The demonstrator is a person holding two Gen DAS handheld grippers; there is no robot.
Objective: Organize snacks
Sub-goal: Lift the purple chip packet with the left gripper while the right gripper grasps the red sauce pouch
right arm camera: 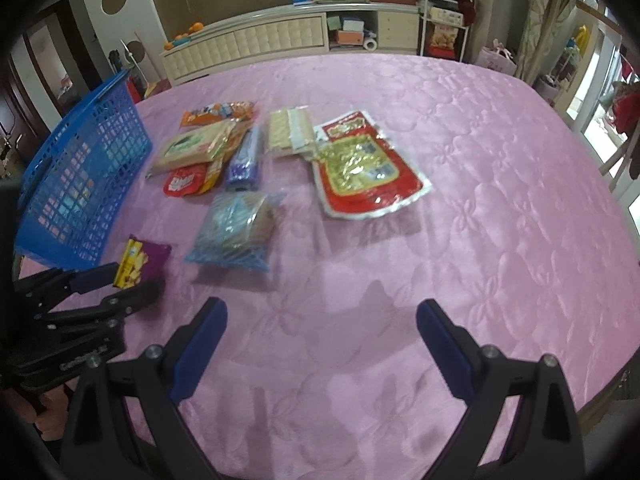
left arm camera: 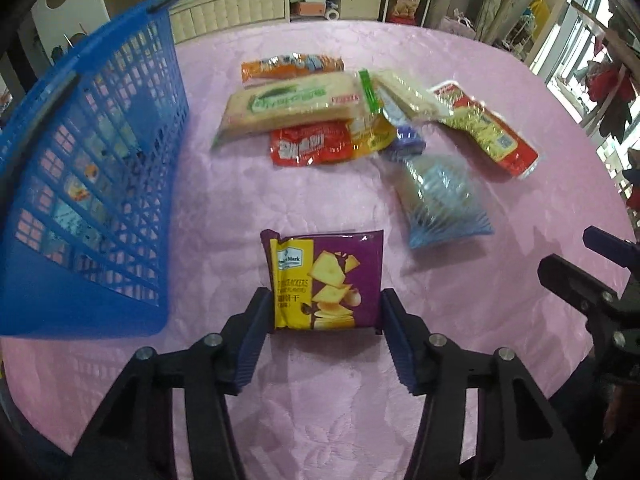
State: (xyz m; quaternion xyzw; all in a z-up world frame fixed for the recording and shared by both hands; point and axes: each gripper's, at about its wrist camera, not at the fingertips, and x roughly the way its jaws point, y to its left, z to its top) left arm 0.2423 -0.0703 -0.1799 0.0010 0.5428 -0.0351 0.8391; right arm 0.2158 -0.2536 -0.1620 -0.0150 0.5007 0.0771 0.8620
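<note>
Left gripper (left arm camera: 326, 308), lower centre of the left wrist view: pads pressed against both side edges of a purple-and-yellow cracker packet (left arm camera: 326, 280), pinching it upright over the pink quilted tablecloth (left arm camera: 320, 392). Right gripper (right arm camera: 320, 344), bottom of the right wrist view: fingers spread wide, nothing between them. Blue plastic basket (left arm camera: 92, 168) stands at frame left, near the packet. Remaining snack packs (left arm camera: 320, 120) lie clustered at upper centre, a blue-striped clear bag (left arm camera: 440, 204) nearest.
</note>
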